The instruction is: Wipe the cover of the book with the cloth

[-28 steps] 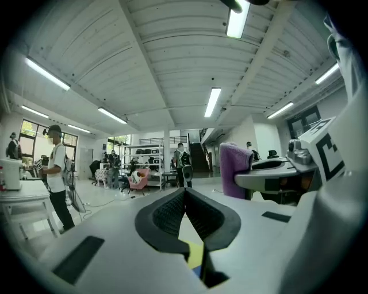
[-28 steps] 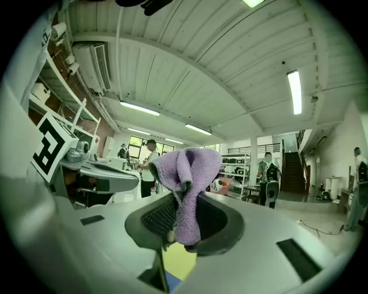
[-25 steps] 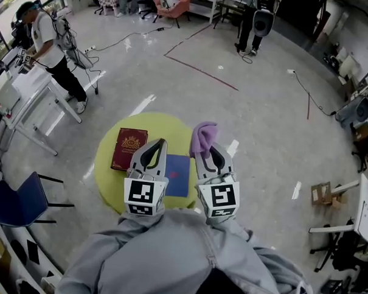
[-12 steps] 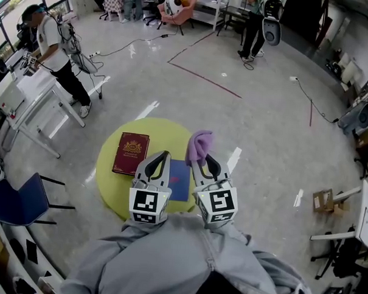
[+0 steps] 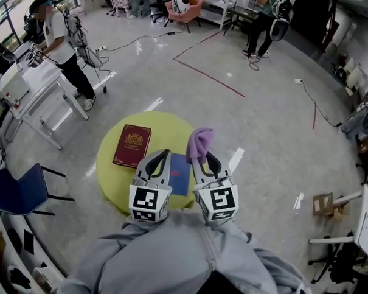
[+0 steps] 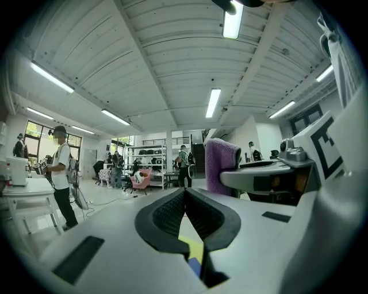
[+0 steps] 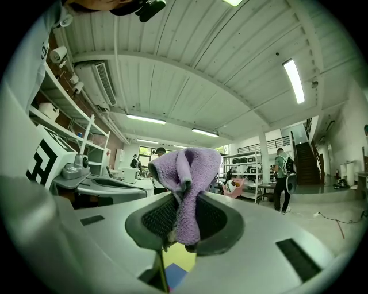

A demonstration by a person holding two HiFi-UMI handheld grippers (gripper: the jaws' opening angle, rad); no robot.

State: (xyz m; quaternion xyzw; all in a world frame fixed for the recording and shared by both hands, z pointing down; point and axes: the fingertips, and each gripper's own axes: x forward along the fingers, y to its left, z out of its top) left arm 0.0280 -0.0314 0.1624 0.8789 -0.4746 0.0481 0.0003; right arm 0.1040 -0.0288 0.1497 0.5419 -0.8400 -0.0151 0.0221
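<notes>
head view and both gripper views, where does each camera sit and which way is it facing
Head view: on the person's head, looking steeply down at the yellow table, red book, left gripper, right gripper and grey jacket.
Left gripper view: on the left gripper, looking along its shut, empty jaws, up toward the ceiling.
Right gripper view: on the right gripper, looking along jaws shut on the purple cloth.
Shared: both gripper views show the cloth and the other gripper.

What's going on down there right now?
Left tongs shut, empty. Right tongs shut on crumpled purple terry cloth, raised. Dark red hardcover book flat on round yellow table, neither tongs touching it. Cover bare.
</notes>
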